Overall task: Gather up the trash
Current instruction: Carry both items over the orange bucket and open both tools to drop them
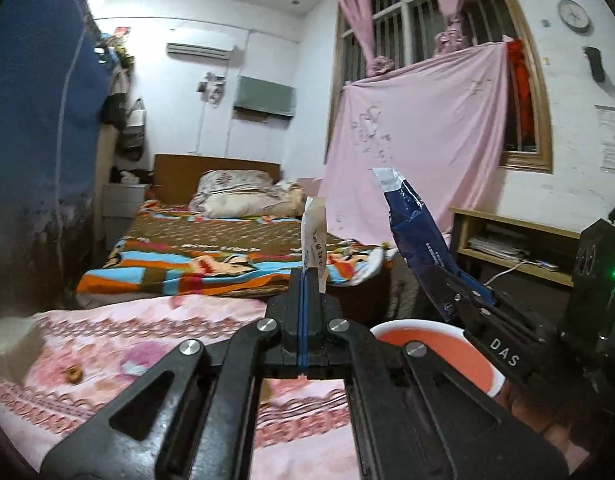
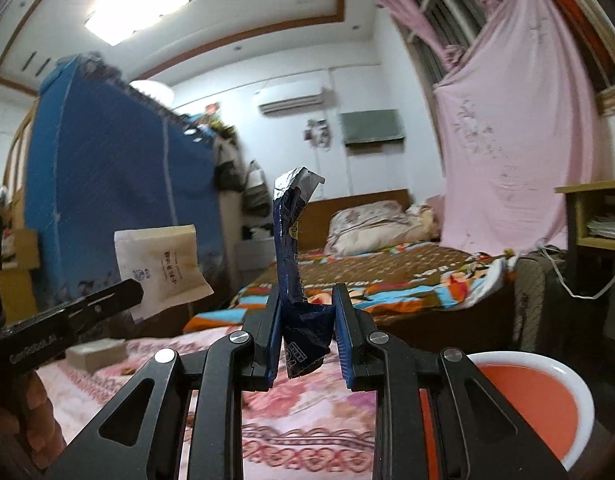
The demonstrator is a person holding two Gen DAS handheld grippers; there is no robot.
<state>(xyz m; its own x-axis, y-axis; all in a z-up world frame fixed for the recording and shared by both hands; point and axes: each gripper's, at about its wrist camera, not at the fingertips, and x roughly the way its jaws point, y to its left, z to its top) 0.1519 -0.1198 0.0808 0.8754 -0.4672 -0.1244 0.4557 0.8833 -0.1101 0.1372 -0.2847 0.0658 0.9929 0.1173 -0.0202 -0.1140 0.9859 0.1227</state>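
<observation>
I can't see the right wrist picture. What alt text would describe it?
The right tool holds a crumpled blue wrapper, jaws partly apart, above a pink floral bedspread. At left, the left tool grips a white paper packet; an orange bin sits lower right.

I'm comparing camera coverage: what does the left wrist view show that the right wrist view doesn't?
Only the left wrist view shows the wall clock.

Only the right wrist view shows the ceiling light and the printed face of the white packet, seen edge-on from the left.

Both show the blue wrapper, the orange bin and the bed.
</observation>
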